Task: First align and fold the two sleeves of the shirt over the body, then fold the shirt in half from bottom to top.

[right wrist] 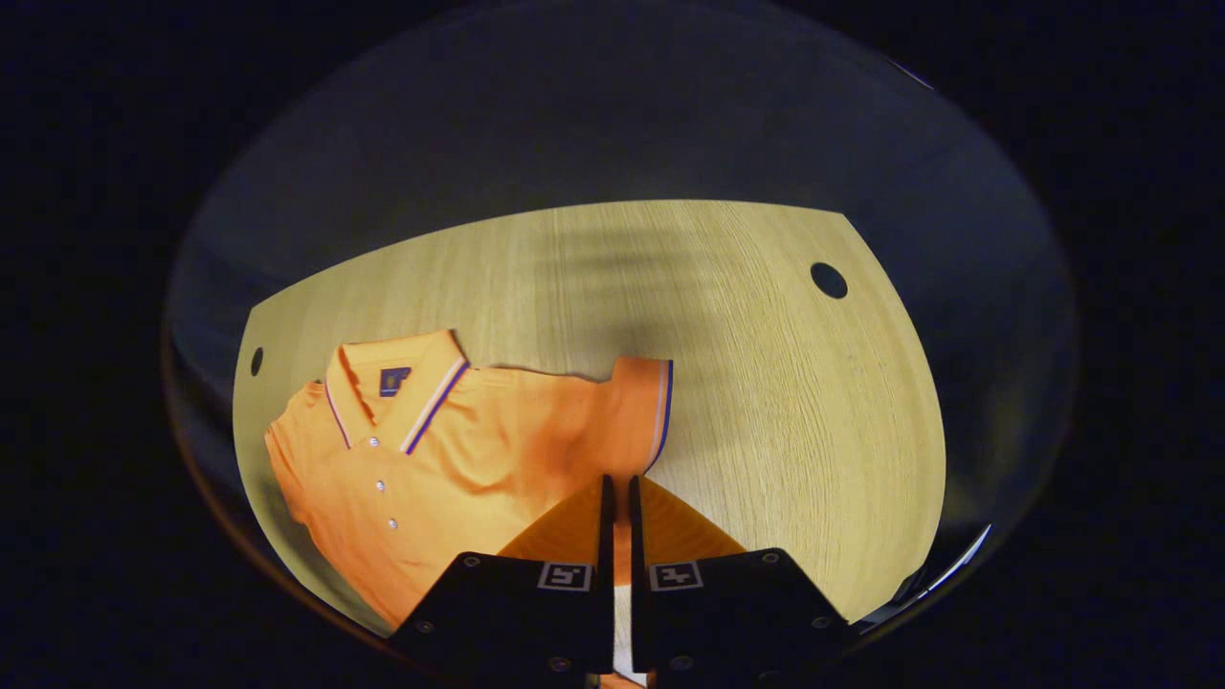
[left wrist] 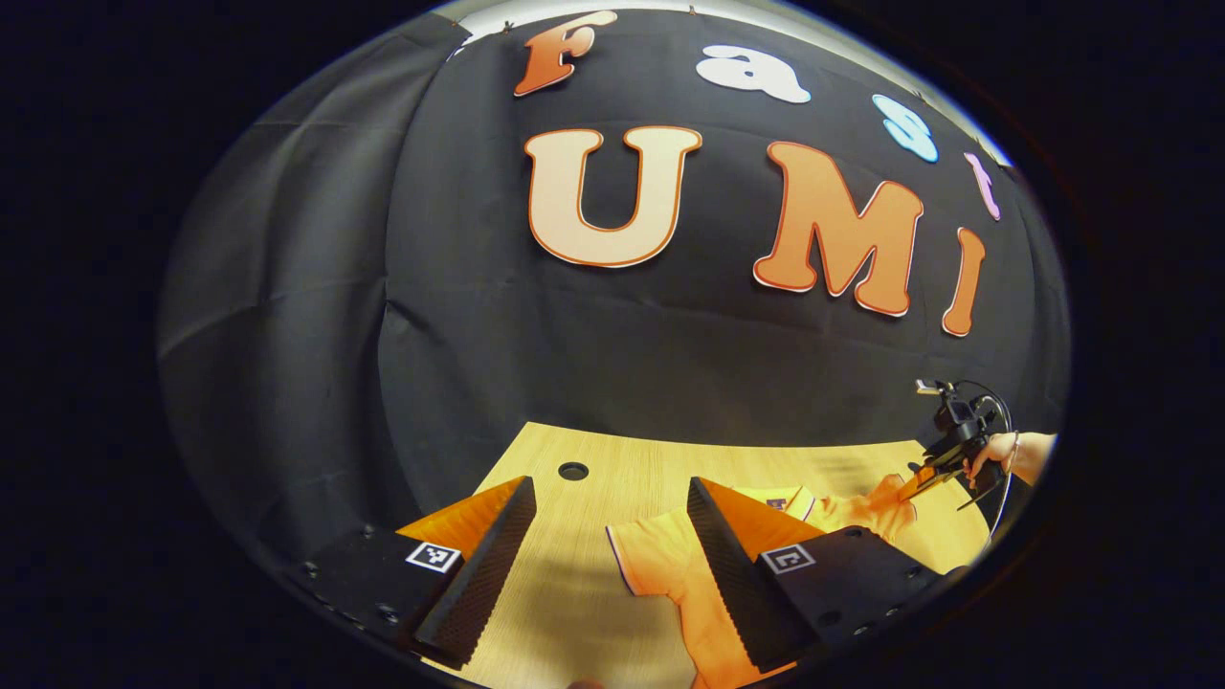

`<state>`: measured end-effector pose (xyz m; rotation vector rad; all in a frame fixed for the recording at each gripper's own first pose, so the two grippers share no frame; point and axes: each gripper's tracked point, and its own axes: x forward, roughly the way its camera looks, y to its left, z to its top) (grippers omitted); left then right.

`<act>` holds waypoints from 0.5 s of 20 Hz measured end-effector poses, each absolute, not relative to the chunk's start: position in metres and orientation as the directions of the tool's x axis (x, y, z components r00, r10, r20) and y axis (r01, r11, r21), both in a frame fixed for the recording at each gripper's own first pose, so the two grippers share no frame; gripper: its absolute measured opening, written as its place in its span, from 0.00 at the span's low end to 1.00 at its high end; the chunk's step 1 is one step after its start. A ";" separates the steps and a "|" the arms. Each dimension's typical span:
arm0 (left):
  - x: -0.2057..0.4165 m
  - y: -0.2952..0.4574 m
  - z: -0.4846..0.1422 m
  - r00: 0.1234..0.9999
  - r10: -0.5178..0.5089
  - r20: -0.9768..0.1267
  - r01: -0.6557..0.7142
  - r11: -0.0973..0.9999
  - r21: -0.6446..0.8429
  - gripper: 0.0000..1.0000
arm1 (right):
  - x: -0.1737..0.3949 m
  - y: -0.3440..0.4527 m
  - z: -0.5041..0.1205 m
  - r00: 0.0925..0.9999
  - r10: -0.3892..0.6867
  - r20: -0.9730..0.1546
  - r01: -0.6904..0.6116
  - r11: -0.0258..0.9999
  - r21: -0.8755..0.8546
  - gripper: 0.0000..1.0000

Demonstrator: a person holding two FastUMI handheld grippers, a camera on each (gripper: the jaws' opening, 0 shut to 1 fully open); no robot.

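The orange polo shirt (right wrist: 450, 450) lies flat, buttons up, on the wooden desk (right wrist: 766, 383), toward the desk's left side in the right gripper view, collar pointing at the far edge. It is soft, light cloth that will sag and crease when lifted – best taken at a sleeve hem or a seam, pinching both layers. The right gripper (right wrist: 618, 498) has its fingers drawn together over the fabric near the sleeve (right wrist: 643, 407); whether cloth sits between them I cannot tell. The left gripper (left wrist: 608, 536) hangs with fingers wide apart above the desk, a sleeve edge just beside its right finger. The left gripper view shows the other gripper and the hand (left wrist: 1000, 455) holding it at the shirt's far side – the right gripper view gives the whole collar and placket instead
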<state>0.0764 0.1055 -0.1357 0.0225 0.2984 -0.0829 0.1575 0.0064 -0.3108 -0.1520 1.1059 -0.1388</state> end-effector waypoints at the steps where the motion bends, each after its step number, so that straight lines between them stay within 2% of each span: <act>1: 0.076 0.110 -0.135 0.953 -0.079 -0.293 0.085 0.996 0.009 0.98 | 0.156 0.020 -0.302 0.455 -0.172 -0.874 0.016 0.983 -0.185 0.07; 5: 0.069 0.131 -0.132 0.954 -0.075 -0.289 0.075 0.997 -0.013 0.98 | 0.144 0.083 -0.287 0.476 -0.092 -0.875 -0.079 0.986 -0.147 0.07; 10: 0.061 0.161 -0.131 0.955 -0.055 -0.292 0.051 0.998 -0.022 0.98 | 0.135 0.156 -0.299 0.463 0.016 -0.886 -0.148 0.987 -0.059 0.07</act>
